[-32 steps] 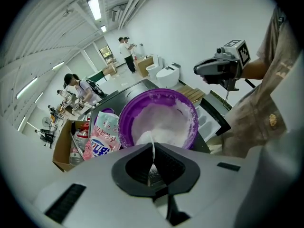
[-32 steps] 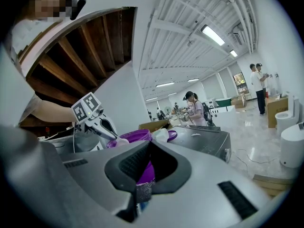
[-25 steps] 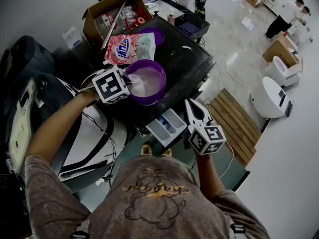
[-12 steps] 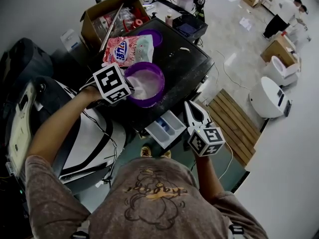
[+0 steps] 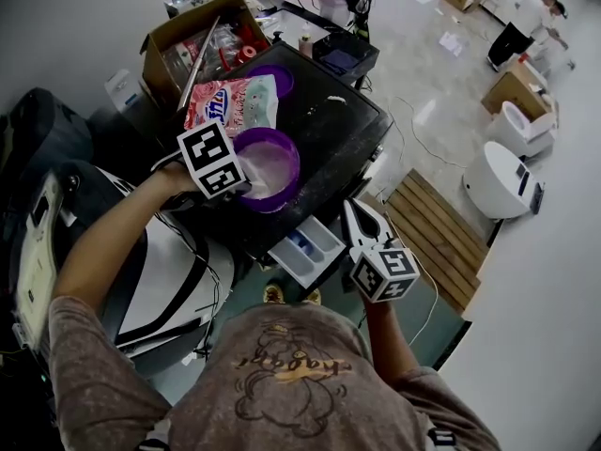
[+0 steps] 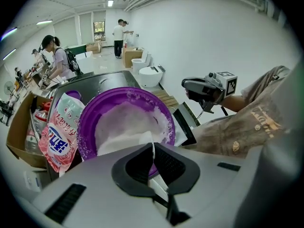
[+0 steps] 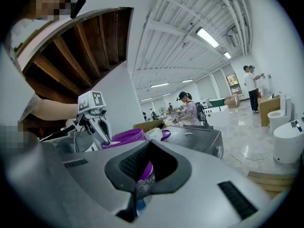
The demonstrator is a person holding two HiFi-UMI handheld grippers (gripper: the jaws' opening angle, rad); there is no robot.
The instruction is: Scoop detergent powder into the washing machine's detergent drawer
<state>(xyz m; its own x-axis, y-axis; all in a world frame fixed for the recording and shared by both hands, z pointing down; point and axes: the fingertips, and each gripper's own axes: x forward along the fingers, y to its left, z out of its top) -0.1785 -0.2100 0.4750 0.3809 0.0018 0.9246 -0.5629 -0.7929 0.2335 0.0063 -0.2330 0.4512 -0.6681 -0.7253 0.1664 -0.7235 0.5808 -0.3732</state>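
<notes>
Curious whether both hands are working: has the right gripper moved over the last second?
No. In the head view the right gripper stays just right of the open drawer, with the same gap as before.

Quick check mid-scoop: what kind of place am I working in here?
Probably an open test hall or lab, not a home laundry: loose toilets stand on the bare floor, a cardboard box of supplies sits beside the washing machine, and other people work nearby.
</notes>
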